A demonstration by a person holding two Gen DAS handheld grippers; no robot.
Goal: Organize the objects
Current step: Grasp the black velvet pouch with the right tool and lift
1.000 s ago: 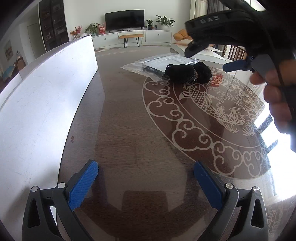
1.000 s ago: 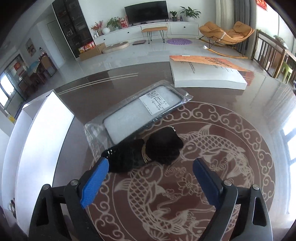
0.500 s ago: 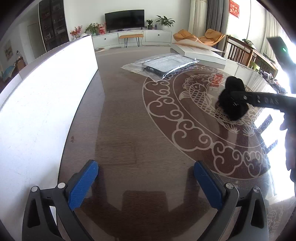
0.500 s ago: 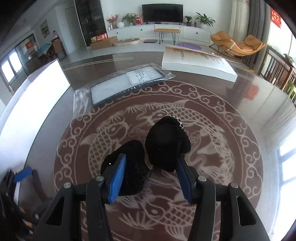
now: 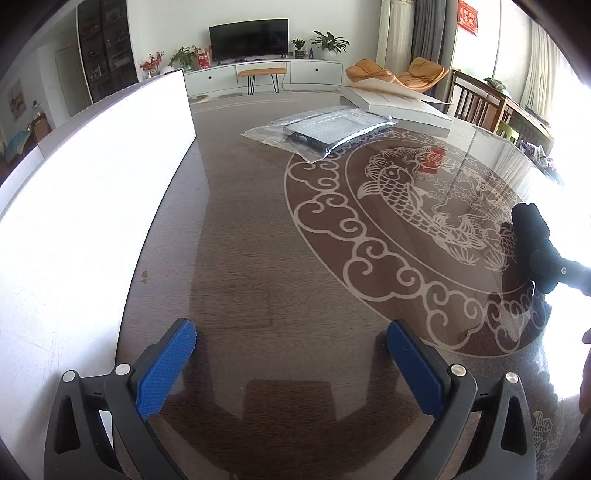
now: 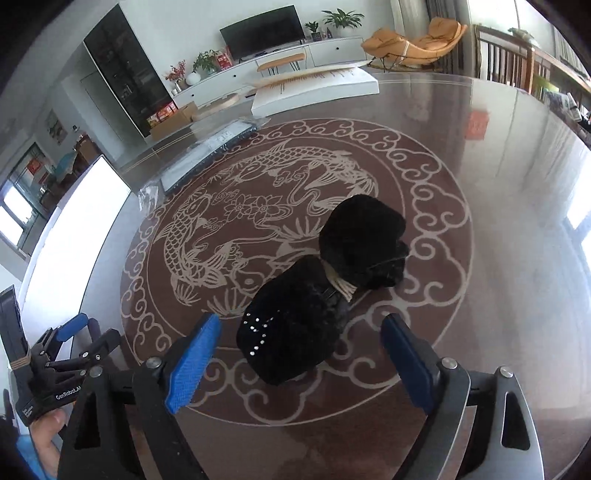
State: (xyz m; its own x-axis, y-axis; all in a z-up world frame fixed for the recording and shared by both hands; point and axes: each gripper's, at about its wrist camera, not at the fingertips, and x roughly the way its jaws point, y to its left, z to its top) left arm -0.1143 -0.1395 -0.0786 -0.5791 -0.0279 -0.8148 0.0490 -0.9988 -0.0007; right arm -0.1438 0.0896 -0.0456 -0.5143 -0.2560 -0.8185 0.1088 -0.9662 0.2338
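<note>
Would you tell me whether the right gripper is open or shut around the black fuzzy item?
Open: the right gripper has blue pads spread wide, clear of the black fuzzy item lying on the table.

We see a living room beyond a glossy dark table [image 5: 258, 258] inlaid with a pale fish and cloud medallion [image 6: 295, 206]. At twelve o'clock in the left wrist view a black television [image 5: 248, 40] hangs on a white wall above a long white cabinet [image 5: 314, 72], with potted plants [image 5: 328, 40] on it and a wooden bench [image 5: 261, 74] in front. At one o'clock sit orange lounge chairs [image 5: 402, 74]. Grey curtains [image 5: 428, 33] hang at two o'clock, where hard daylight floods in. At eleven o'clock stands a dark glass-fronted cabinet [image 6: 125, 77]
</note>
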